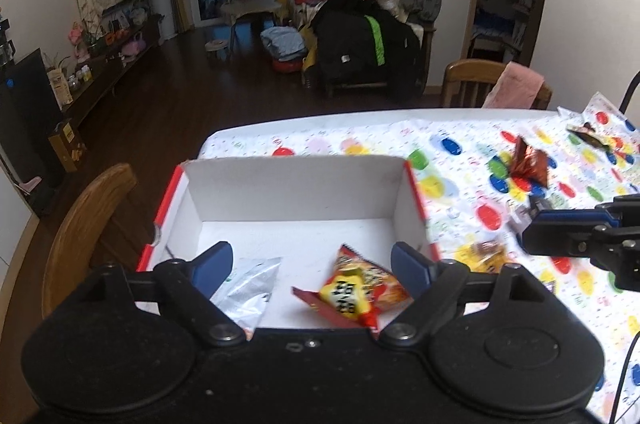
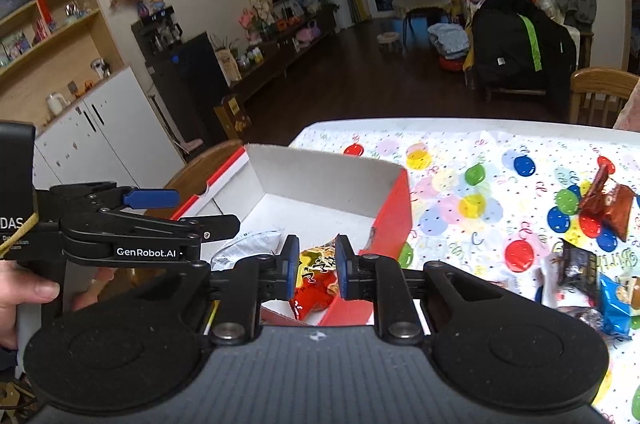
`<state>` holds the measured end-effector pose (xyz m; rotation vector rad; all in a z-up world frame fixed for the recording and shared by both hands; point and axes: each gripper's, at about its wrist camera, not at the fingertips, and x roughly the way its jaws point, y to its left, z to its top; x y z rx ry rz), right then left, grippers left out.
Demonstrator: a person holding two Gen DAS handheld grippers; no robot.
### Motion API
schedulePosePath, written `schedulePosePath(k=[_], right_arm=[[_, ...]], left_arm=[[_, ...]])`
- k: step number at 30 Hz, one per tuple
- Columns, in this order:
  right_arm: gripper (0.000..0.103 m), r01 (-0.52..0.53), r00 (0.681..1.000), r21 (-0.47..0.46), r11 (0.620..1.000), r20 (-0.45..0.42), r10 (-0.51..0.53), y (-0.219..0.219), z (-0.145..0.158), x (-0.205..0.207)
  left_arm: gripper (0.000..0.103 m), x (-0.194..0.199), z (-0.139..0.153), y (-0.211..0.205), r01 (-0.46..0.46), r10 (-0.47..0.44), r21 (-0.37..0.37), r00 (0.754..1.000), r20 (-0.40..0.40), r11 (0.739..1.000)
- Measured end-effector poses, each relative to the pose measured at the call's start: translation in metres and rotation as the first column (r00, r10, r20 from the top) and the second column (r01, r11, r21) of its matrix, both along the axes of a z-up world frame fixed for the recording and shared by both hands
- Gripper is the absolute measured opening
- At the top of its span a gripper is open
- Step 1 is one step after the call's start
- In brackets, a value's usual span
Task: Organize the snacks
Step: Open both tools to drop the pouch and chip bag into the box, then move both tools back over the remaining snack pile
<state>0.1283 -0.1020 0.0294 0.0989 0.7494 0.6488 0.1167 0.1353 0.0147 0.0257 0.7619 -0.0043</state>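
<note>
Silver packet (image 1: 250,284) lies flat at the left of the white-lined box (image 1: 296,184), its long axis running from the near wall up toward the far right, while my left gripper (image 1: 312,266) hangs over it with jaws spread wide and empty. Just right of it, the red-and-yellow snack bag (image 1: 356,294) sits in the box, long axis slanting toward the far wall, top corner pointing away from me. My right gripper (image 2: 317,264) hovers at the box's near edge, jaws narrowed but, as far as I can judge, pinching nothing. Risk as I see it: the two grippers colliding, or a finger catching the box's red wall and shoving it off the tablecloth (image 2: 460,224).
</note>
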Motion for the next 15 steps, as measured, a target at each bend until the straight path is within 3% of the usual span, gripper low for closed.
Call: schedulePosePath(k=[6, 9, 11, 15], right_arm=[[0.022, 0.066, 0.997, 0.015, 0.998, 0.025, -0.067, -0.046, 0.006, -0.009], [0.042, 0.103, 0.994, 0.020, 0.994, 0.037, -0.104, -0.072, 0.005, -0.013], [0.066, 0.120, 0.992, 0.028, 0.992, 0.035, -0.121, -0.088, 0.003, -0.016], [0.068, 0.165, 0.985, 0.020, 0.986, 0.040, -0.165, -0.121, 0.000, -0.020]], left_arm=[[0.089, -0.008, 0.005, -0.029, 0.039, -0.038, -0.004, 0.999, 0.036, 0.999], [0.091, -0.010, 0.004, -0.045, 0.055, -0.055, -0.014, 0.998, 0.039, 0.998], [0.091, -0.009, 0.002, -0.055, 0.062, -0.061, -0.026, 0.998, 0.036, 0.998], [0.092, -0.010, -0.003, -0.075, 0.083, -0.081, -0.043, 0.996, 0.036, 0.996]])
